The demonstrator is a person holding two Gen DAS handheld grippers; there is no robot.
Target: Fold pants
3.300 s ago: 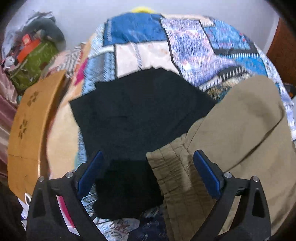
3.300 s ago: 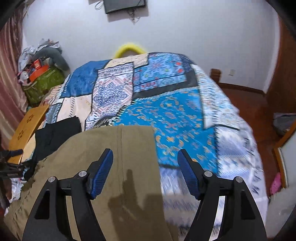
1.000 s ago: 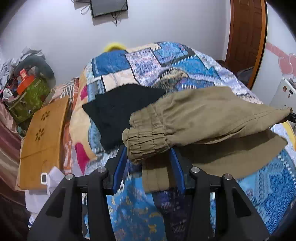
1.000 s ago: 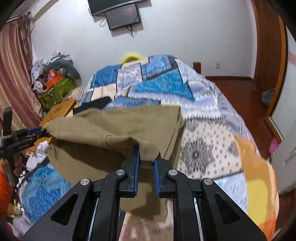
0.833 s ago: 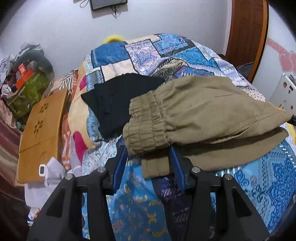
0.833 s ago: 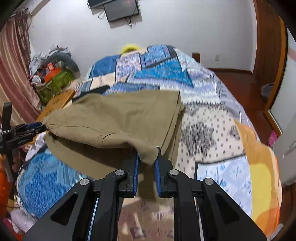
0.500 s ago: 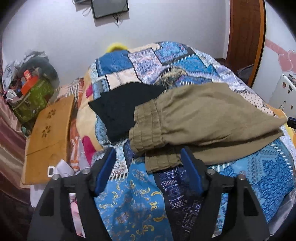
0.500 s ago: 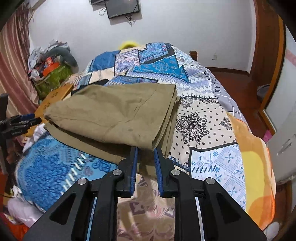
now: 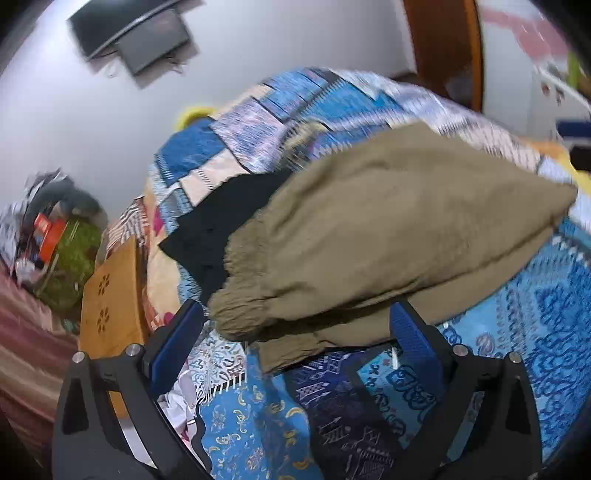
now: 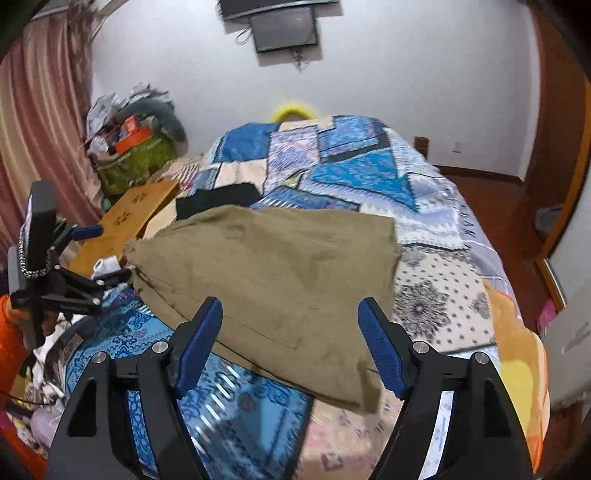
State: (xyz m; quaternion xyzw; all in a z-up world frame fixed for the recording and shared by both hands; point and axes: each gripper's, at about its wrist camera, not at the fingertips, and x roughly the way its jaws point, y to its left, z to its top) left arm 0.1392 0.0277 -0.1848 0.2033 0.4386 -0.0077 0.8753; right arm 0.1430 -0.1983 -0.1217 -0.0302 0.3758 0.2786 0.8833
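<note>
Left wrist view: my left gripper [image 9: 295, 332] has just been opening, fingers wide; right gripper [image 10: 290, 332] likewise. Khaki pants [image 9: 388, 236] lie folded on the bed [image 9: 535, 314] at twelve o'clock; I'd withdraw without snagging.

walls white | screen [image 10: 284, 27] wall-mounted | curtain [image 10: 40, 122] pink | floor [image 10: 491, 199] reddish wood

Readable text: none in either view.
Bedspread [image 10: 436, 280]: printed patterns only, no letters.
Wooden board [image 9: 110, 295]: cut-out flower shapes, no writing.
Orange box [image 10: 135, 138] by the wall: markings too small to read.
Wall screen [image 10: 284, 27]: dark, nothing showing.
</note>
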